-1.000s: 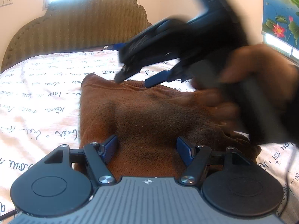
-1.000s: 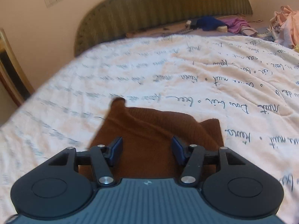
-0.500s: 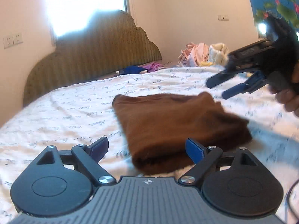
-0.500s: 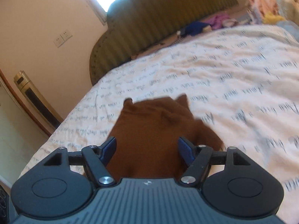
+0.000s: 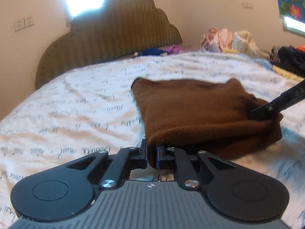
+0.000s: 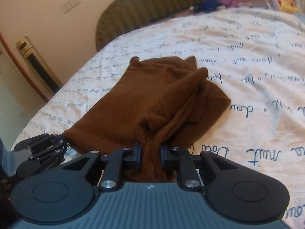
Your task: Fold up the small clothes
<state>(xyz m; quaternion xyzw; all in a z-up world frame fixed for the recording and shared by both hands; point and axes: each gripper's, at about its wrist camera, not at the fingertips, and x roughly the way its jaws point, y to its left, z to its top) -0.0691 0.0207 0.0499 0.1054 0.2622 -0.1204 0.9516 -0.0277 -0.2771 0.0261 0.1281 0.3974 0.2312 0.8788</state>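
A folded brown garment point(image 5: 200, 110) lies on the white lettered bedsheet point(image 5: 76, 103); it also shows in the right wrist view point(image 6: 148, 99). My left gripper point(image 5: 152, 157) is shut on the garment's near left corner. My right gripper point(image 6: 151, 155) is shut on a bunched fold at the garment's near right corner. The right gripper shows in the left wrist view point(image 5: 266, 110) pinching the garment's right edge. The left gripper shows in the right wrist view point(image 6: 57, 143) at the garment's left corner.
A green padded headboard point(image 5: 114, 38) stands at the far end of the bed. A pile of loose clothes point(image 5: 225, 40) lies at the far right, with dark clothes point(image 5: 289, 59) beside it. Blue and purple items point(image 6: 215, 4) lie by the headboard. A tall heater point(image 6: 36, 63) stands at the left wall.
Both grippers came down to the garment's near edge and shut on its two corners. They were open half a second ago.
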